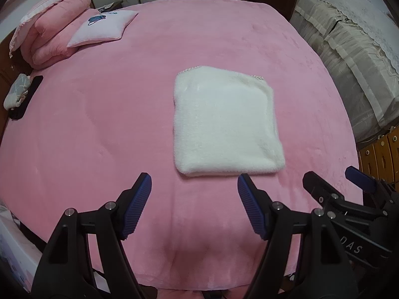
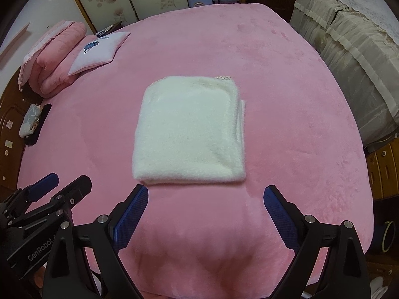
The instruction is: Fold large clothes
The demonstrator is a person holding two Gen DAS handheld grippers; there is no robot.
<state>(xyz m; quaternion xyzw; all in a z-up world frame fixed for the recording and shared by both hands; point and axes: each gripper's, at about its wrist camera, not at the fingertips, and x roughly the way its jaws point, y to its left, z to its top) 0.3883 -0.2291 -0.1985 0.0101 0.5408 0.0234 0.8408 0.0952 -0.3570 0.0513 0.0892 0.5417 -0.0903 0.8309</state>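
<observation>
Pink bed (image 1: 99, 124), one folded white garment (image 1: 224, 122), two pillows, two empty tongs

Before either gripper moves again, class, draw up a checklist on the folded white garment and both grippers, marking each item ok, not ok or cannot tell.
1. White garment folded into a compact square: ok.
2. Garment lies flat on the pink bed cover: ok.
3. Edges aligned: not ok, an under layer pokes out along one side edge in the right wrist view.
4. Left gripper open, empty, clear of the garment: ok.
5. Right gripper open, empty: ok.
6. Folds inside the garment neat: cannot tell.
</observation>
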